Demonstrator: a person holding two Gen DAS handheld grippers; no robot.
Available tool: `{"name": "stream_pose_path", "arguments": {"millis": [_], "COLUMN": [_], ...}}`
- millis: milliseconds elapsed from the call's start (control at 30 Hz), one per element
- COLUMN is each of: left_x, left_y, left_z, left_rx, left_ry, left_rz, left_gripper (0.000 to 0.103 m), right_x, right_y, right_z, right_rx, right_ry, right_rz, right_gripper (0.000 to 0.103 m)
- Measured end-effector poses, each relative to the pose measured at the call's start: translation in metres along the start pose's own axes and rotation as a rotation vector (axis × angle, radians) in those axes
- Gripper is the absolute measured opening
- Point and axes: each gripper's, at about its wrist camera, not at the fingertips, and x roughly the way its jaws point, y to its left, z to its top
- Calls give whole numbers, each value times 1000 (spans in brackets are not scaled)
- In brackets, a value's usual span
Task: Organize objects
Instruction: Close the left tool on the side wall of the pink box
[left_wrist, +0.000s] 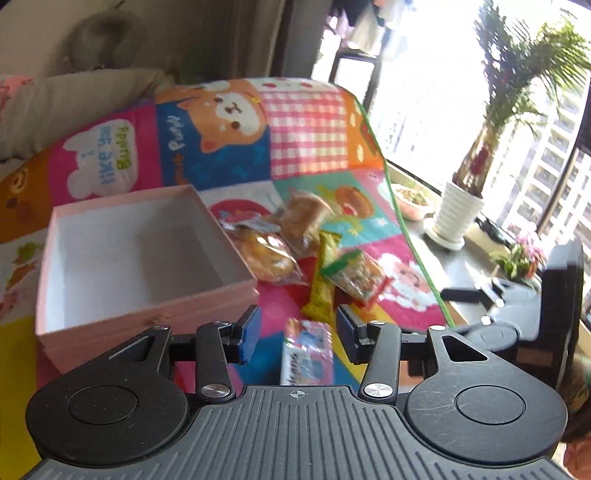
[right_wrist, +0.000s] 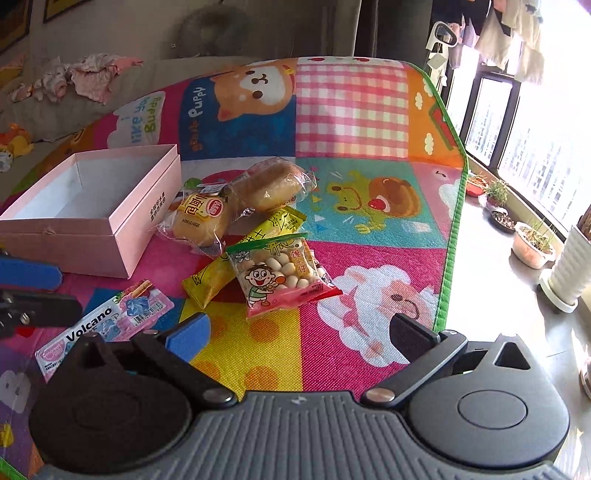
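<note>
An empty pink box (left_wrist: 147, 317) stands open on the colourful play mat at the left. To its right lies a heap of snacks: two wrapped buns (right_wrist: 199, 218) (right_wrist: 273, 184), a yellow packet (right_wrist: 210, 277) and a clear bag of biscuit balls (right_wrist: 280, 277). A pink "Volcano" packet (right_wrist: 110, 317) lies flat in front of the box. My left gripper (left_wrist: 299, 332) is open just above that packet (left_wrist: 306, 350), and its pads do not touch it. My right gripper (right_wrist: 299, 332) is open over bare mat, in front of the biscuit bag, with nothing between its fingers.
The mat (right_wrist: 369, 110) ends in a green border at the right, beside a pale floor. Potted plants (right_wrist: 532, 243) and a white ribbed pot (left_wrist: 458, 210) line the window there. Clothes (right_wrist: 88, 74) lie on a sofa behind the box.
</note>
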Motion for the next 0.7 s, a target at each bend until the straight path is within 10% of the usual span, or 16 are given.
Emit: {"name": "stream_pose_path", "arguments": {"millis": [200,467,533,700], "left_x": [9,69,78,86], "left_y": [113,168,168,153], "left_z": [37,34,28,25], "left_rx": [-213,-281,-289,-206], "left_ry": [-30,164,189,216], "left_rz": [448,439,425,435], "left_gripper": [47,45,18,14], "right_x": [-13,-12,-7,9], "right_y": [23,57,69,84], "right_z": [-11,-5,-4,-3], "right_rx": [-27,38,32,15], "right_ry": [-2,74,94,135], "right_rz": [101,295,316,299], "right_gripper": [103,103,103,103]}}
